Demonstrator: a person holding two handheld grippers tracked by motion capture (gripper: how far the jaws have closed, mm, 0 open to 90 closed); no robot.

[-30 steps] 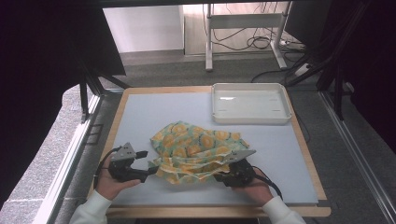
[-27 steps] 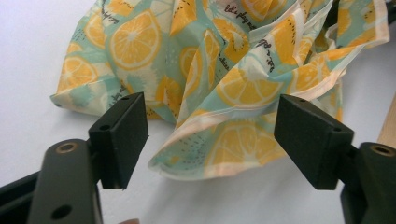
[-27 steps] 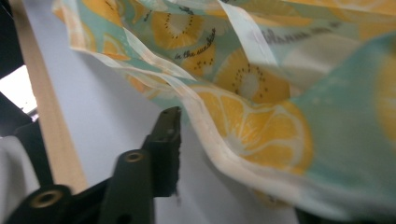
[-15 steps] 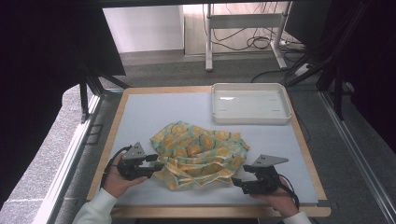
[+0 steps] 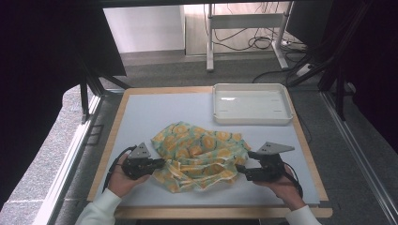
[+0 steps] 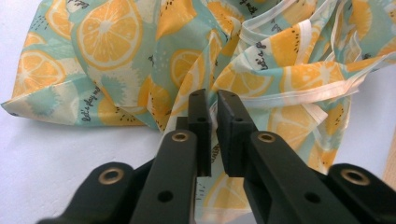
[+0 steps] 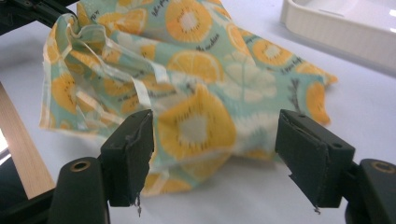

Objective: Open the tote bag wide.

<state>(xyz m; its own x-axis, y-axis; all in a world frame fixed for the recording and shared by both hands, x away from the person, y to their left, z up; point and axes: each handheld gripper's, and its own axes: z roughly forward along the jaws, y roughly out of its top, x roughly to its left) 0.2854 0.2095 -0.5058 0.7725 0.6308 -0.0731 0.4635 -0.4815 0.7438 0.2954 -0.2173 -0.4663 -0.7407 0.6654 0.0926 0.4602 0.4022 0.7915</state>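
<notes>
left claw: left claw nearly shut, jaws have just been closing; a fold of the orange-print cloth sits between the pads, so it is pinching fabric at the cloth's left edge. Seen at cloth's left side in high view too.
right claw: right claw jaws wide apart, just been opening; nothing between the pads, cloth lies just ahead of them, not touched. High view puts it at cloth's right edge.
cloth place: crumpled heap on the worktop, near-centre toward the person's side, between both claws.
cloth make: thin woven print, teal with orange slices; pale hemmed border loops over the top folds.
handling (judged): light, soft, no stiffness; sags and drapes when lifted, folds slide on each other. Not fragile. Slips out of a shallow pinch.
where to grip (judged): hem or a corner, not mid-heap; a bunch in the middle takes several layers. Right claw best on the near right corner.
risk (judged): one-side lift drags the whole heap.
tray: white tray far right on worktop, well apart from cloth.
</notes>
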